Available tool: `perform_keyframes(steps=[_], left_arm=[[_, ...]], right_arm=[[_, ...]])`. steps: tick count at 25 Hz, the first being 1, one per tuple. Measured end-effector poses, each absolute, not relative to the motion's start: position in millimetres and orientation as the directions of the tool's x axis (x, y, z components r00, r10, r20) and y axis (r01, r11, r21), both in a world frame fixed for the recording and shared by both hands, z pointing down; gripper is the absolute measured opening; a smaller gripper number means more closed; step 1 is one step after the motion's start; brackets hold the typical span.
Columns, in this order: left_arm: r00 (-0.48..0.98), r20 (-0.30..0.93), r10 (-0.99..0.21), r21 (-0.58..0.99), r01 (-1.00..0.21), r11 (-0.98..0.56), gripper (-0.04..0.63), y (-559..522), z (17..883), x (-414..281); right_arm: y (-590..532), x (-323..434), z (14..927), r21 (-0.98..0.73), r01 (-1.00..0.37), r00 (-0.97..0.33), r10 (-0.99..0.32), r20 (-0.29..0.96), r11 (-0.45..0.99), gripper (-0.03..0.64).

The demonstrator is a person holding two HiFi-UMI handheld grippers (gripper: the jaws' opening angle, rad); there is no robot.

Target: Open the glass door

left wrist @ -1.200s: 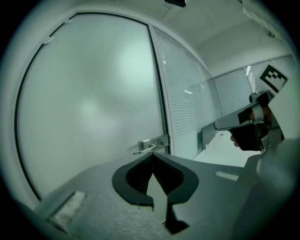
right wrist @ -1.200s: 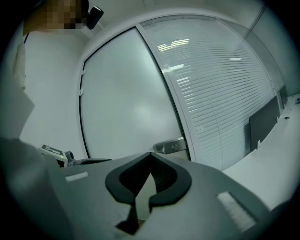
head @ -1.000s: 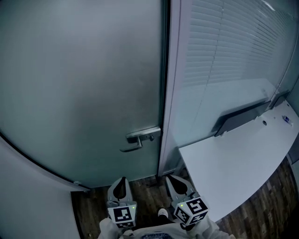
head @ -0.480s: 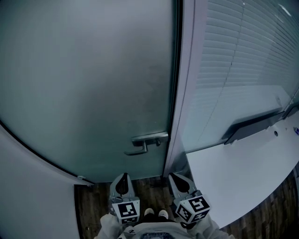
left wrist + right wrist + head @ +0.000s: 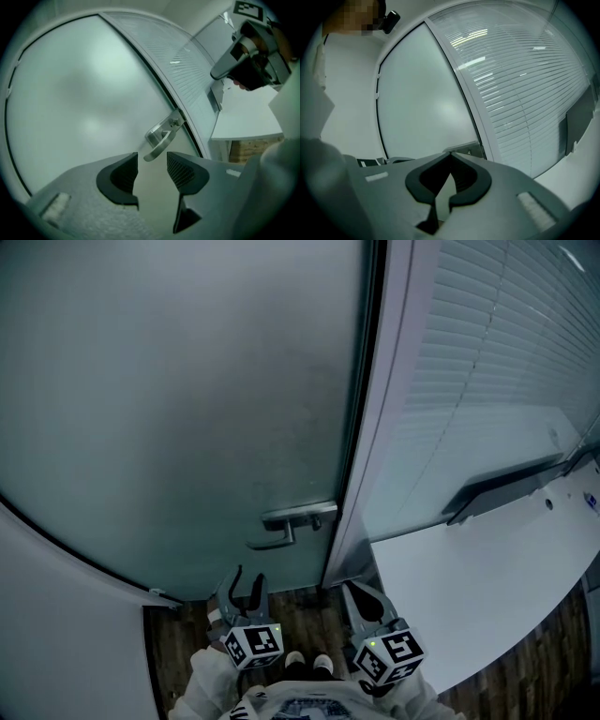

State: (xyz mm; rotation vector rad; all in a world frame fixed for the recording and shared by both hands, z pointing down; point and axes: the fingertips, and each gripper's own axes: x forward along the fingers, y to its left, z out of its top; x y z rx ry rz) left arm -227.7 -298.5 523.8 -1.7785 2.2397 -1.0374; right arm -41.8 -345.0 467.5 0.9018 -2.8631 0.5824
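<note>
**Lever handle (image 5: 284, 531) of the glass door (image 5: 178, 409), ahead of your left tongs (image 5: 246, 583).**
The handle sits at the door's right edge. Its long axis runs left to right, and its free end points left, just beyond your left tongs. Their jaws have just been opening and stand spread with nothing between them. Your right tongs (image 5: 362, 594) are pressed together and lie farther right, less well placed.

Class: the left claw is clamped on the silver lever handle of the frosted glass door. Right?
No: the left claw, just opened, is empty, short of the silver lever handle of the frosted glass door. The left gripper view shows it.
</note>
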Motion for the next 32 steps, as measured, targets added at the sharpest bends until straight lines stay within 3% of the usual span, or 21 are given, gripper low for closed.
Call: perform_keyframes(steps=[7, 16, 21, 26, 32], left_arm=[[-0.341, 0.313, -0.886, -0.768, -0.640, -0.025, 0.207, -323.2, 542.7, -234.0], [-0.370, 0.256, -0.893, -0.904, -0.419, -0.086, 0.206, -356.2, 551.2, -248.0], [-0.359, 0.263, -0.895, -0.924, -0.359, -0.128, 0.203, -366.9, 557.9, -248.4], [-0.373, 0.237, -0.897, -0.942, -0.313, -0.118, 0.121, -368.2, 561.9, -246.7], [-0.383, 0.189, -0.904, -0.945, -0.321, -0.062, 0.120, -369.4, 562.5, -246.7]], right_arm=[[-350.8, -20.6, 468.0, -0.329, -0.618, -0.785, -0.586, 0.201, 0.714, 0.005], [-346.4, -7.7, 468.6, -0.324, -0.644, -0.763, -0.610, 0.211, 0.693, 0.005], [-346.5, -3.4, 470.4, -0.326, -0.652, -0.756, -0.617, 0.218, 0.684, 0.005], [-345.5, -2.7, 474.0, -0.332, -0.655, -0.754, -0.617, 0.227, 0.678, 0.005], [-348.8, -4.7, 479.6, -0.342, -0.654, -0.755, -0.610, 0.239, 0.675, 0.005]])
